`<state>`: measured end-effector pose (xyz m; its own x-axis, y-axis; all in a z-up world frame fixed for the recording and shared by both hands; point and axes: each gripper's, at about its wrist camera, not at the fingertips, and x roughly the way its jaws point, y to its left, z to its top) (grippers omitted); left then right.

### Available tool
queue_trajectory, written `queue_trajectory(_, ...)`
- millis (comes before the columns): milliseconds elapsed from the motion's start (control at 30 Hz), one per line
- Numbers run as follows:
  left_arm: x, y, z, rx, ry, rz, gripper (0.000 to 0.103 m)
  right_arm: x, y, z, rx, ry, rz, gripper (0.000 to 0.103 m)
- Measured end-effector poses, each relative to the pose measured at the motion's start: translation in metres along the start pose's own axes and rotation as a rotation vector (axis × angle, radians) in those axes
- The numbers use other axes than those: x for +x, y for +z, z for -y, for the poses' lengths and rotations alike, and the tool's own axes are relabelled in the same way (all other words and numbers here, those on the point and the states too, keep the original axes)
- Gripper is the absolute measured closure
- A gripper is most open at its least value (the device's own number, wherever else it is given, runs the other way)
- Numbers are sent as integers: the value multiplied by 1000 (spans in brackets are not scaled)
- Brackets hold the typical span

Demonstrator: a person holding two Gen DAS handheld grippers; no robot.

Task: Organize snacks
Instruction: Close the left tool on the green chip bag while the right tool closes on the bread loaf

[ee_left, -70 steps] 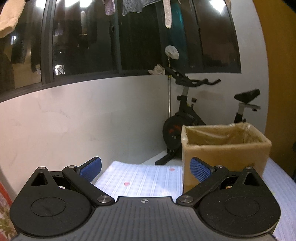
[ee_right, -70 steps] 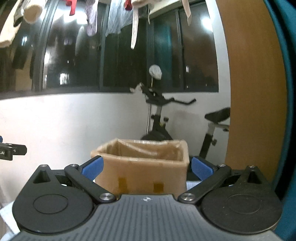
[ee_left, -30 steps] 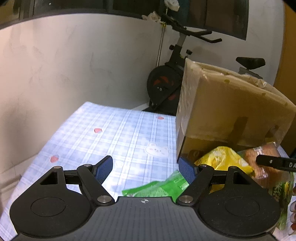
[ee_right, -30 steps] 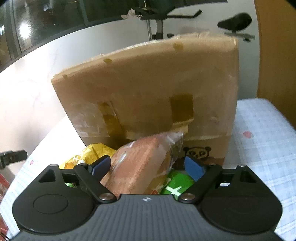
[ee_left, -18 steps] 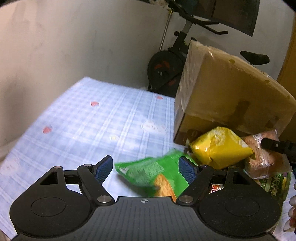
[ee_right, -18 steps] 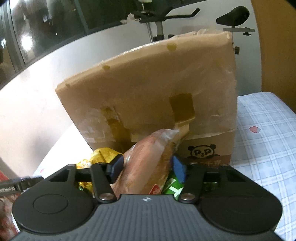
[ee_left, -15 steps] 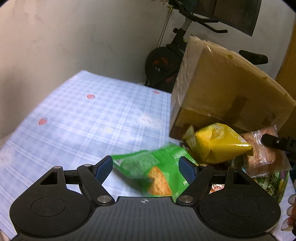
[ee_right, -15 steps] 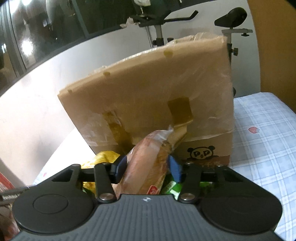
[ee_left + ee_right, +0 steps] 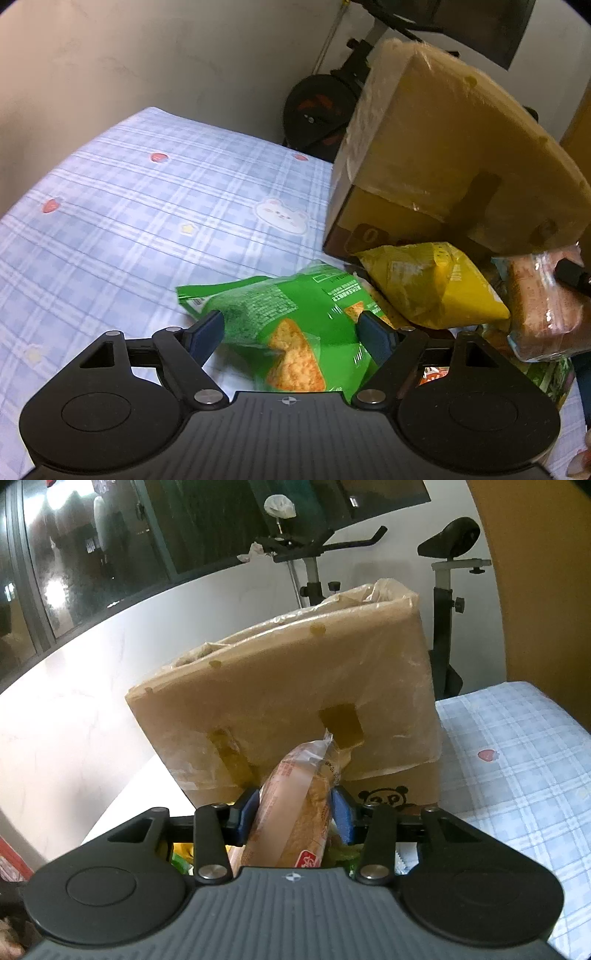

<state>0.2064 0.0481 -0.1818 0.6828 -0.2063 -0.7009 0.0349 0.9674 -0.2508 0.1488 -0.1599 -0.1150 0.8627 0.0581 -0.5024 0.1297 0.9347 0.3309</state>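
Blue checked cloth [image 9: 155, 206] with little strawberries and a bear face covers the surface under my hands, and an exercise bike [image 9: 447, 602] stands against the pale wall behind. On the cloth sits a cardboard box [image 9: 295, 701] lined with clear plastic, with snacks heaped at its near foot. My right gripper [image 9: 293, 810] has just been closing and now pinches a clear-wrapped bread loaf [image 9: 295, 805] between both blue pads, its tail end pointing up at the box. My left gripper [image 9: 291, 332] has just been widening; its jaws stand apart on either side of a green chip bag [image 9: 295, 317], and the pads seem not to press it. A yellow bag [image 9: 428, 291] lies just beside, touching the box, I think.
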Motion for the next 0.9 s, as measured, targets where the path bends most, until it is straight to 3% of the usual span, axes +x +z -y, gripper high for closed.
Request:
queue_trajectory(200, 10, -1, -3, -45, -1, 13, 8, -1, 3, 1, -12, -1, 2, 58)
queue_trajectory(367, 14, 0, -9, -78, -20, 3, 8, -1, 2, 3, -9, -1, -4, 58)
queue_trajectory(667, -11, 1, -6, -22, -31, 71, 53, -7, 7, 0, -31, 13, 14, 59)
queue_trajectory(900, -29, 1, -9, -9, -22, 106, 54, -12, 8, 0, -34, 17, 29, 59)
